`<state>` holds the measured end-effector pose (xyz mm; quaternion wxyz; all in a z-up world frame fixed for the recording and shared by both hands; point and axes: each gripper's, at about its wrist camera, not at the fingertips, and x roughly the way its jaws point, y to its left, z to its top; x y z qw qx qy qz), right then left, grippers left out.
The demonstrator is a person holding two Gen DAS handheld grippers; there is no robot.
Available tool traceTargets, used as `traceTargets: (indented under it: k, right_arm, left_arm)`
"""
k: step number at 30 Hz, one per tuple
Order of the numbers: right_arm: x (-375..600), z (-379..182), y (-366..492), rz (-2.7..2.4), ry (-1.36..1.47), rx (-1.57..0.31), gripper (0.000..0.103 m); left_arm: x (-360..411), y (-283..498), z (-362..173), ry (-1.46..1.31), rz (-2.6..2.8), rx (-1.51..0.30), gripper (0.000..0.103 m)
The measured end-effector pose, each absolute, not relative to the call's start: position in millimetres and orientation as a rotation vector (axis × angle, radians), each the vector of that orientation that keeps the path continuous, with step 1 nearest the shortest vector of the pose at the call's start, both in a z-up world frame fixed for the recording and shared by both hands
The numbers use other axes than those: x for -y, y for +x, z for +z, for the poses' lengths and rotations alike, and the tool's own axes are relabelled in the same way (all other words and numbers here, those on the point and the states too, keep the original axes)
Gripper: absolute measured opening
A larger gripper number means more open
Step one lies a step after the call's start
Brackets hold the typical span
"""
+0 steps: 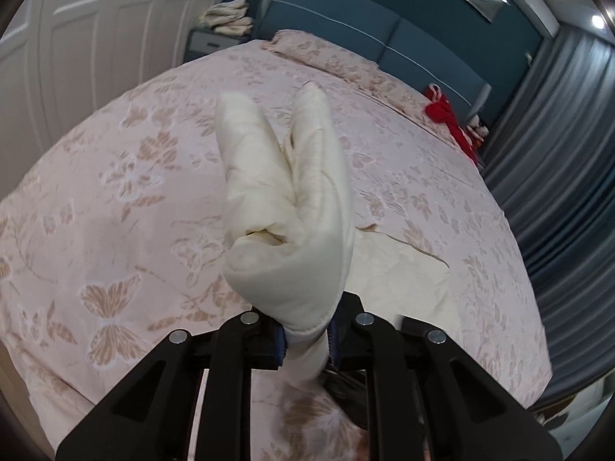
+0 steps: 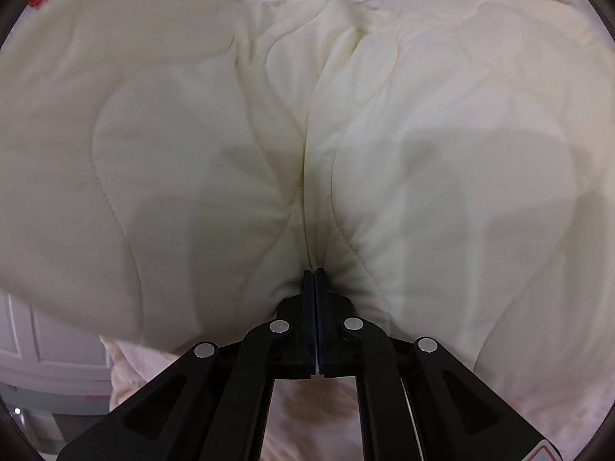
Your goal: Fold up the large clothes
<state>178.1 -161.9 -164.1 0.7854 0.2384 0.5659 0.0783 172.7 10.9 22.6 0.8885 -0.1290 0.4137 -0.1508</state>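
Observation:
A cream quilted garment (image 1: 292, 207) is held up above the bed. My left gripper (image 1: 307, 340) is shut on a thick folded edge of it, which stands up in two lobes in front of the camera. More of the garment (image 1: 399, 272) lies on the bed to the right. In the right wrist view the same cream garment (image 2: 384, 134) fills nearly the whole frame. My right gripper (image 2: 314, 274) is shut on a pinched seam of it, with fabric bulging to both sides.
The bed (image 1: 115, 192) has a pink cover with butterfly and flower patterns. A teal headboard (image 1: 384, 34) stands at the far end. Red clothing (image 1: 449, 119) lies at the far right. A pile of cream fabric (image 1: 226, 15) sits on a nightstand. White wardrobe doors (image 1: 77, 38) are left, grey curtains (image 1: 557, 153) right.

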Motion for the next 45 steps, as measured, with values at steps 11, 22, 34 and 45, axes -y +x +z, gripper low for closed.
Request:
traceTargets:
  k: [11,22,34,45]
  right_arm:
    - [223.5,-121.1,139.1,0.167,0.612,-1.132,0.004]
    - [313.0,-58.2,48.0,-0.105,0.478,-1.044,0.005]
    - [346.1,-58.7,7.8,-0.166,0.515,-1.041,0.005]
    - [345.0,-19.1,9.6,-0.132,0.511,-0.974,0.023]
  left_arm:
    - [73.7,160.8,27.8,-0.081,-0.427,-0.839,0.015]
    - [173.7,139.3,-26.0,0.102,-0.537,-0.988,0.015]
    - [232.4,115.4,-83.5,0.312,-0.529,-1.067,0.018]
    - [178.7,96.1,-20.6,0.124,-0.602,-1.002,0.061]
